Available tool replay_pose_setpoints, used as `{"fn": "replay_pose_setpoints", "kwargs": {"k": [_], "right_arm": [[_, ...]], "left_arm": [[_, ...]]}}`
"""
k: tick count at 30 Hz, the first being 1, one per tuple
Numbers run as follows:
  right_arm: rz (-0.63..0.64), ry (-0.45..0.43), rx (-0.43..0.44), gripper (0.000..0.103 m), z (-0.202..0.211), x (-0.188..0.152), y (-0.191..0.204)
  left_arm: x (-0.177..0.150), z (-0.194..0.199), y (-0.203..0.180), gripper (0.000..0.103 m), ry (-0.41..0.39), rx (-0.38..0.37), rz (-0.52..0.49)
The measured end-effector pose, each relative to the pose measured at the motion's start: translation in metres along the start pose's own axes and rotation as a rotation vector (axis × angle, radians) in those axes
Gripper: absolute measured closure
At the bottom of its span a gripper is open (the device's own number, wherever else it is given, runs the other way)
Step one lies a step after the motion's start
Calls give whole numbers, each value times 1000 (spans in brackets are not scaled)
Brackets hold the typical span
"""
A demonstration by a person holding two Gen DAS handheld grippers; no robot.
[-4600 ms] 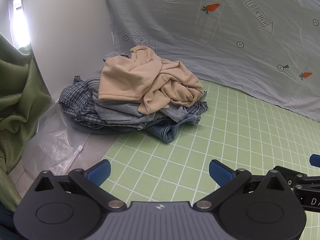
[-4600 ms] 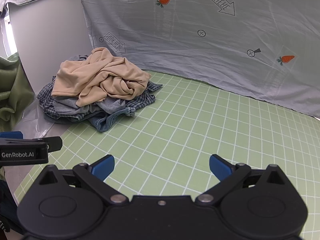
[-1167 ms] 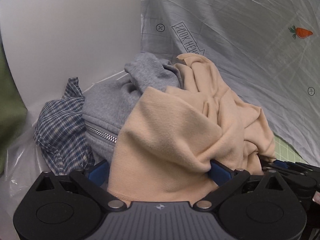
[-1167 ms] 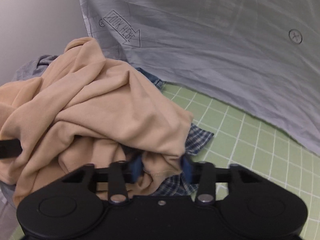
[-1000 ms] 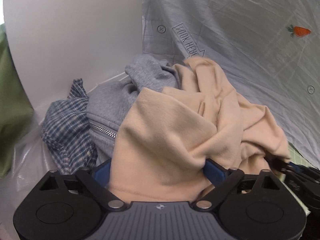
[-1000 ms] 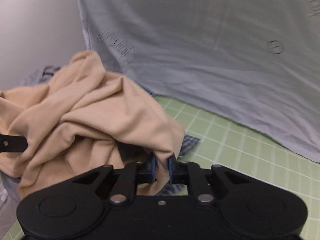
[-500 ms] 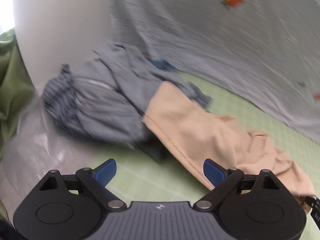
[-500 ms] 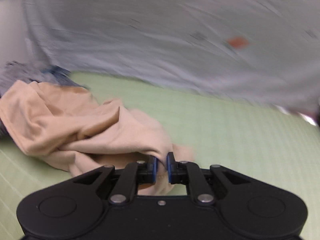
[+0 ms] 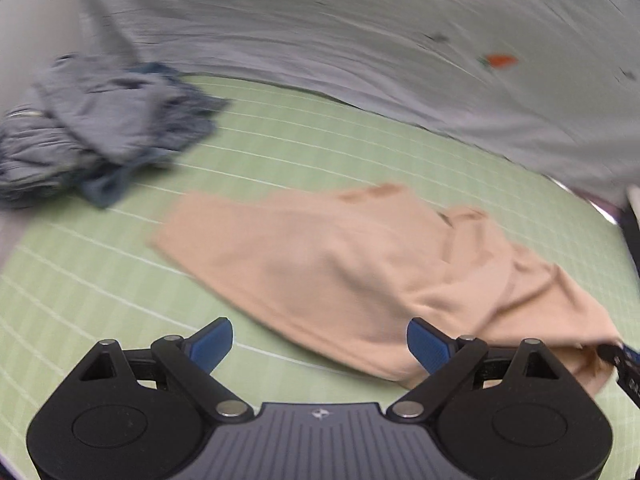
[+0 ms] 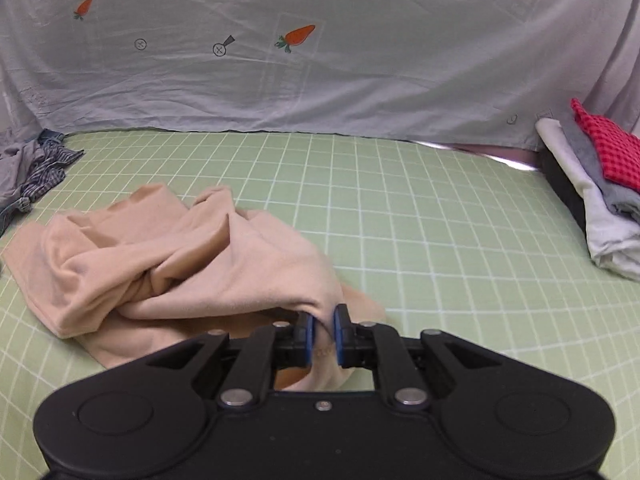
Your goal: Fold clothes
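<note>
Shirt [image 10: 172, 256] edge pinched in right claw [image 10: 323, 330] (bulk trailing left).

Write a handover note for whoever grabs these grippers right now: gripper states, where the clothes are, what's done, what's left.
Right hand-held gripper: shut on an edge of the beige garment.
Left hand-held gripper: open, empty, above the mat beside the garment.
Beige garment: crumpled on the green grid mat, clear of the unfolded pile at the left.
Folded stack: at the mat's right edge.
Done: garment separated from the pile.
Left: spread it flat, fold it, add it to the stack, then work through the pile.
</note>
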State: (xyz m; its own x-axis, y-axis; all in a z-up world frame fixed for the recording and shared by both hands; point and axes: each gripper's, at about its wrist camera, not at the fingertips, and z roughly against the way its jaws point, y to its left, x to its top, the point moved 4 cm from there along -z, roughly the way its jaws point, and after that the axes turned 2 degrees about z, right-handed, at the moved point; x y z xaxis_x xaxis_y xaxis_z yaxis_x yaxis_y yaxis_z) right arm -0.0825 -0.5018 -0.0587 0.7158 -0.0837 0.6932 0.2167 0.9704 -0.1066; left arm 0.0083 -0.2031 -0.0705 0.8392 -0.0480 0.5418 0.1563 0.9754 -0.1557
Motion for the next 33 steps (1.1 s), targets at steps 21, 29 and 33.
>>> {"fn": "replay_pose_setpoints", "kwargs": {"k": [21,29,33], "right_arm": [[48,-17,19,92,-37,6,-65],[-32,36,14,73,-44,-2,-68],[-127,61,29,59,-42,-11,-79]], "left_arm": [[51,-18,-14,87,-60,67,156],[56,-43,34,83,0,146,225],[41,-50,22,66,35,161,227]]}}
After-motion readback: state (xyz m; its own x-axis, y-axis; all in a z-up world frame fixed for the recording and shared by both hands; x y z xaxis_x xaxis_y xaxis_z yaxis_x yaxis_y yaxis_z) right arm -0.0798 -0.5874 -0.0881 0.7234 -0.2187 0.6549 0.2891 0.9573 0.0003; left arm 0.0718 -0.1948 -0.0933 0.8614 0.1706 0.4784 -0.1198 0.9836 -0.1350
